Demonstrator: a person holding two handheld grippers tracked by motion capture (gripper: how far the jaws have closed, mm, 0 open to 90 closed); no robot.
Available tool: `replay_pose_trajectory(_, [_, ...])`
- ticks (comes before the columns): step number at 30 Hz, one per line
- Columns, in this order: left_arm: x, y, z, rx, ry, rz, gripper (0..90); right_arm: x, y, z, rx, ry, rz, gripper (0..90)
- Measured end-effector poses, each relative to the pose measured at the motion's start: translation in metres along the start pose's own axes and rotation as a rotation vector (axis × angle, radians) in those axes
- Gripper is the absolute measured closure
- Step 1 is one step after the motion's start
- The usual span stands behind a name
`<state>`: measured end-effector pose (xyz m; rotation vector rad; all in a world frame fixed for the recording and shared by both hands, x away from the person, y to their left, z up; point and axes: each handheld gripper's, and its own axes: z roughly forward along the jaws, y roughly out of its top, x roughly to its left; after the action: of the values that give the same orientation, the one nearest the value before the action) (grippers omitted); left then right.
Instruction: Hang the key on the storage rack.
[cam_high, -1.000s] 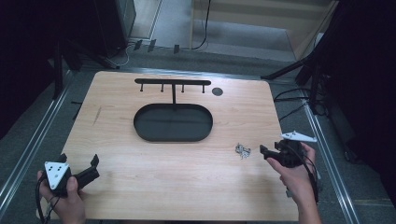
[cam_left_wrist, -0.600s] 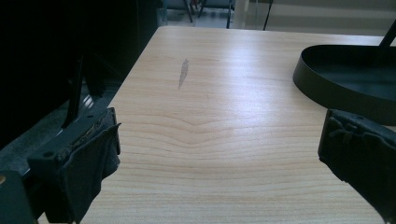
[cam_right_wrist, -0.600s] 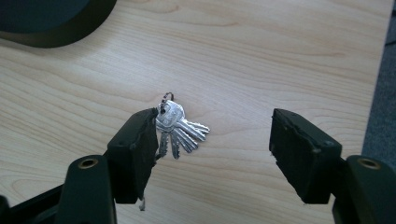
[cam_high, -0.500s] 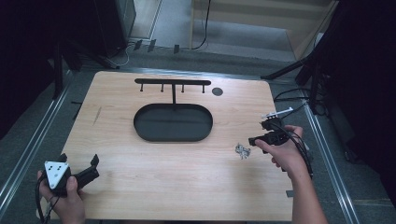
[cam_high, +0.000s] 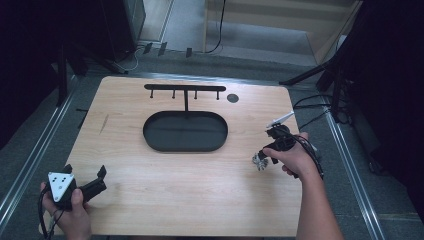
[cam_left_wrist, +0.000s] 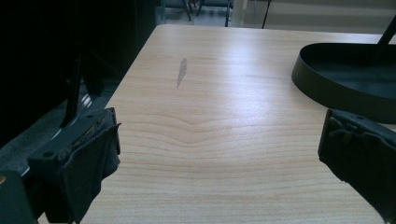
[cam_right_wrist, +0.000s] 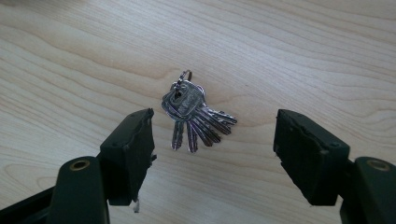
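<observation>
Hovering right hand-held gripper (cam_right_wrist: 212, 154) over bunch of keys (cam_right_wrist: 194, 114) flat on worktop (cam_high: 175, 185); jaws just opening, released, straddling keys for pickup. Left hand-held gripper (cam_high: 85, 172) parked, released, empty. Hook rack (cam_high: 185, 90) likely destination.

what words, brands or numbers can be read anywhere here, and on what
None can be read.
Bunch of silver metal keys: any stamping on the heads is too small and blurred.
Grey three-cornered plate on the left gripper: dark dots, no lettering.
Black oval metal tray: no lettering shows.
</observation>
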<state>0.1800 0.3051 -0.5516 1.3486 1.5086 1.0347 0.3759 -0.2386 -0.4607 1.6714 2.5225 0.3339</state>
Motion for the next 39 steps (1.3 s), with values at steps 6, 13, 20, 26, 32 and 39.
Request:
replay_pose_trajectory(6, [0.000, 0.000, 0.000, 0.000, -0.001, 0.012, 0.0, 0.008, 0.005, 0.013, 0.070, 0.001, -0.095, 28.4])
replay_pose_trajectory(13, [0.001, 0.000, 0.000, 0.001, -0.010, -0.005, 0.0, 0.012, 0.005, 0.028, 0.085, -0.084, -0.222, 29.2])
replay_pose_trajectory(20, [0.001, 0.000, 0.000, -0.002, -0.013, -0.008, 0.0, 0.016, 0.006, 0.042, 0.112, -0.045, -0.228, 37.0])
replay_pose_trajectory(26, [0.001, 0.000, 0.000, -0.001, -0.015, -0.007, 0.0, 0.012, 0.008, 0.046, 0.109, -0.055, -0.204, 45.0])
replay_pose_trajectory(32, [0.001, 0.000, 0.000, 0.001, -0.014, -0.004, 0.0, 0.006, 0.003, 0.045, 0.140, -0.018, -0.224, 64.6])
replay_pose_trajectory(39, [0.001, 0.000, 0.000, 0.000, -0.012, -0.001, 0.0, 0.005, 0.000, 0.035, 0.132, -0.013, -0.258, 82.1])
